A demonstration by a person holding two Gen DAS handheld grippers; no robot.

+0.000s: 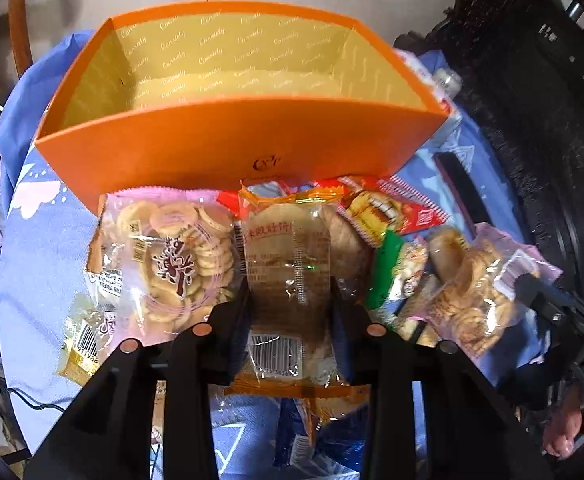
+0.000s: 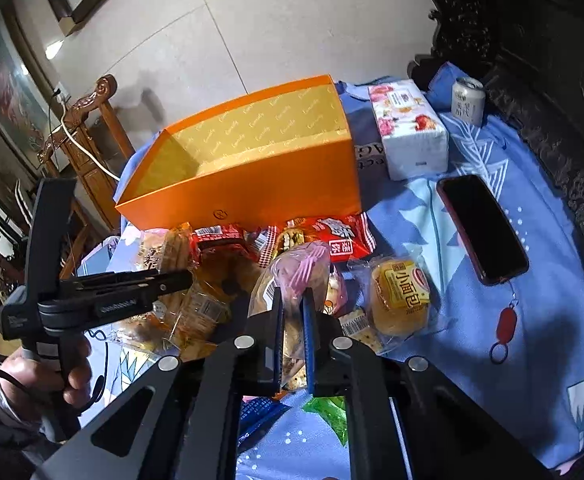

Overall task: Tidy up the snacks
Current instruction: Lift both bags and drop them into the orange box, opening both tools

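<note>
Left wrist view: the left gripper is clamped on a clear packet of flat cakes with orange ends, its black fingers pressing both long sides. The packet lies lengthwise in a heap of snacks on a blue patterned cloth, just in front of an open, empty orange box. A pink-edged bag of small round biscuits sits just left of the packet; a red wrapper and a green one lie to the right.

Right wrist view: the right gripper is pinched tight on a clear pink-printed bag of biscuits, which stands up between the blue pads. A wrapped yellow bun lies just right of it. Near the box are a tissue pack, a can and a phone.
</note>
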